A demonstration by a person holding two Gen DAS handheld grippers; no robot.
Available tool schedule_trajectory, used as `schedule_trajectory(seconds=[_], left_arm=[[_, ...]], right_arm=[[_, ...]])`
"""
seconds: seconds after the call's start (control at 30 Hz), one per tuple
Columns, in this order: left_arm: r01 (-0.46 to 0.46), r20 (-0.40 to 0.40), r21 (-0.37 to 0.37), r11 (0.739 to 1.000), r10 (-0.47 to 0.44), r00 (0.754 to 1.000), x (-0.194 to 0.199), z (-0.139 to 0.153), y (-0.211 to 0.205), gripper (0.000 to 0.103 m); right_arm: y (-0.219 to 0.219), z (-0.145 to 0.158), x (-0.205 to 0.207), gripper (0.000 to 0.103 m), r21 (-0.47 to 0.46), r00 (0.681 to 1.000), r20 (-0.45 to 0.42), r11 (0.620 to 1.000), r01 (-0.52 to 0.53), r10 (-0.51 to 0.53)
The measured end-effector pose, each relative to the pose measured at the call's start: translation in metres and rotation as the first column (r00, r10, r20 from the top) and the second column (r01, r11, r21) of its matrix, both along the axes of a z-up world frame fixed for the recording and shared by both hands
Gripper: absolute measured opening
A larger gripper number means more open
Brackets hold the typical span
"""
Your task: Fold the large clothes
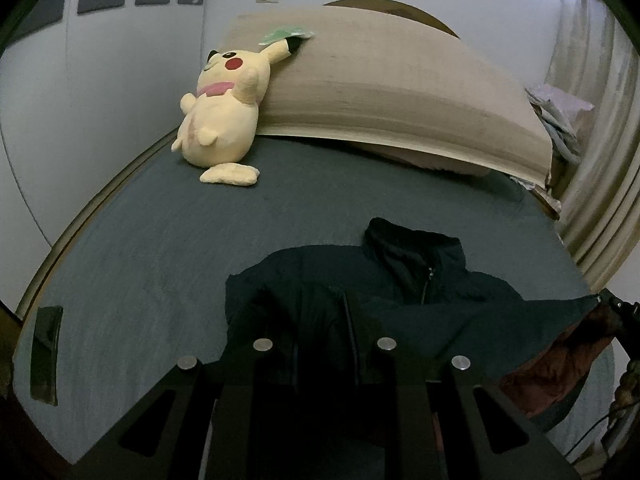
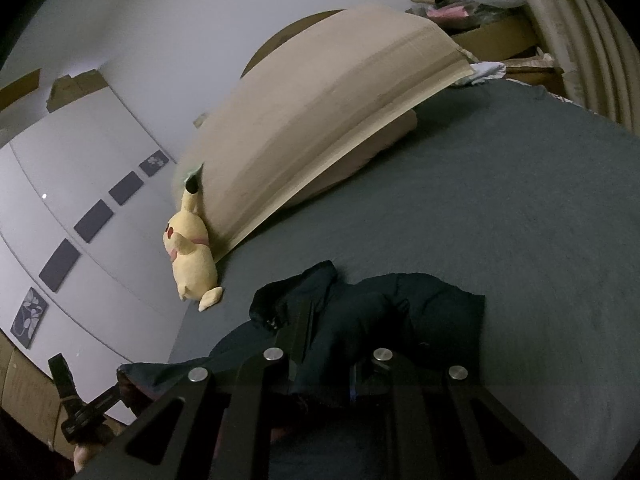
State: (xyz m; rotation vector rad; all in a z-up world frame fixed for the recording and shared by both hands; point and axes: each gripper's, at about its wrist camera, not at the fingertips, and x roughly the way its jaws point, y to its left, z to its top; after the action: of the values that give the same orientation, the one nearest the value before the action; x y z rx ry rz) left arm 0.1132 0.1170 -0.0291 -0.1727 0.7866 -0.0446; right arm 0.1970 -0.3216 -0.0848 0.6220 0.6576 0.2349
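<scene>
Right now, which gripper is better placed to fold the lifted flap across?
Right, probably: right gripper pinches the jacket's lifted edge, lining exposed; left gripper's hold is unclear.

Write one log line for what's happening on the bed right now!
step: folding begun | item: dark navy padded jacket on grey bedsheet | left jaws: unclear | right jaws: unclear | nearby: yellow plush toy

A dark jacket (image 2: 360, 320) lies crumpled on the grey-blue bed sheet (image 2: 500, 220), just ahead of the right gripper (image 2: 326, 332), whose black fingers reach into its folds; whether they pinch cloth is hard to tell in the gloom. At ten o'clock from the jacket a yellow plush toy (image 2: 192, 256) leans against a tan cardboard sheet (image 2: 312, 120). At eight o'clock, the other gripper (image 2: 80, 404) holds the jacket's edge.
</scene>
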Motion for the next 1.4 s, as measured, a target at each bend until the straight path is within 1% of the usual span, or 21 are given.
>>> schedule_trajectory(seconds=[0.33,0.6,0.8,1.0,1.23,1.4], left_arm=[[0.004,-0.003,0.013,1.0,-0.004,1.0,0.024,-0.001,-0.002,0.019],[0.011,-0.028,0.026,1.0,-0.01,1.0,0.053,-0.009,-0.01,0.019],[0.016,-0.063,0.04,0.999,-0.014,0.998,0.076,-0.021,-0.014,0.019],[0.02,-0.089,0.054,0.998,-0.015,0.996,0.092,-0.032,-0.015,0.019],[0.023,-0.108,0.049,0.999,-0.017,0.994,0.113,-0.039,-0.016,0.019],[0.022,-0.15,0.051,0.998,-0.014,0.989,0.132,-0.058,-0.017,0.019]], right_arm=[[-0.001,0.001,0.019,0.013,-0.002,1.0,0.0,1.0,0.0,0.0],[-0.002,-0.005,0.047,0.013,-0.014,1.0,-0.024,1.0,0.003,-0.004],[0.001,-0.019,0.074,0.013,-0.034,0.998,-0.066,0.999,-0.002,-0.001],[0.001,-0.032,0.095,0.013,-0.031,0.995,-0.101,1.0,-0.005,0.002],[0.0,-0.041,0.118,0.013,-0.01,0.992,-0.126,1.0,-0.004,0.003],[0.001,-0.06,0.138,0.013,-0.01,0.985,-0.174,1.0,-0.001,-0.001]])
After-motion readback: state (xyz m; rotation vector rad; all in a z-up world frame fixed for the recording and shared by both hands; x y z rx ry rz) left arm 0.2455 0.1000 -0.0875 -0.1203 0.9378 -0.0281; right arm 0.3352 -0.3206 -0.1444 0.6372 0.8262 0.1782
